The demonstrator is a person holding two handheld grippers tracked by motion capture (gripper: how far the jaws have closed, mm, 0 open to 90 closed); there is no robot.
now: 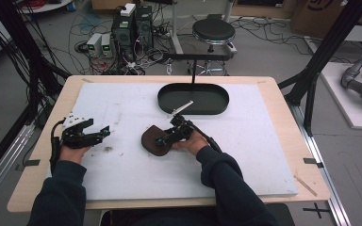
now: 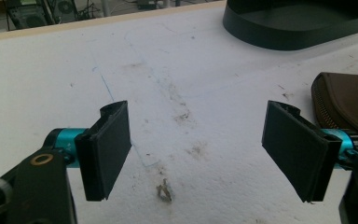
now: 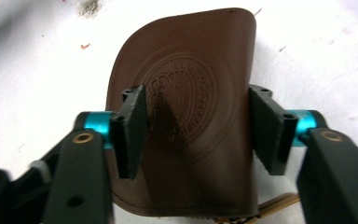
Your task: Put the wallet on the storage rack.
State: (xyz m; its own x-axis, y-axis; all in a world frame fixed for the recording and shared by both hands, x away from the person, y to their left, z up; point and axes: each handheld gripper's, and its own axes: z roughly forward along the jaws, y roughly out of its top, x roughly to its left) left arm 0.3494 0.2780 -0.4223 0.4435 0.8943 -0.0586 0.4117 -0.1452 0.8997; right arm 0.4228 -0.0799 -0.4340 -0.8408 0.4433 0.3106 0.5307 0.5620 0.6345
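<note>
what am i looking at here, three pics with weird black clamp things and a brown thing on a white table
A person sits at a table and holds a hand tool with two-jaw tongs in each hand. The high view looks down from above the person. The other two pictures come from small cameras riding on each tool, looking along its black jaws.

The left tongs stand wide open over the bare white mat, with nothing between them. The right tongs are over a brown leather pouch with a round embossed stamp. In the right gripper view its jaws sit one on each side of the stamp, above the leather; whether they already pinch it I cannot tell.

Farther back on the mat lies an empty dark oval tray. Behind the table you see a stool and computer gear on the floor.
</note>
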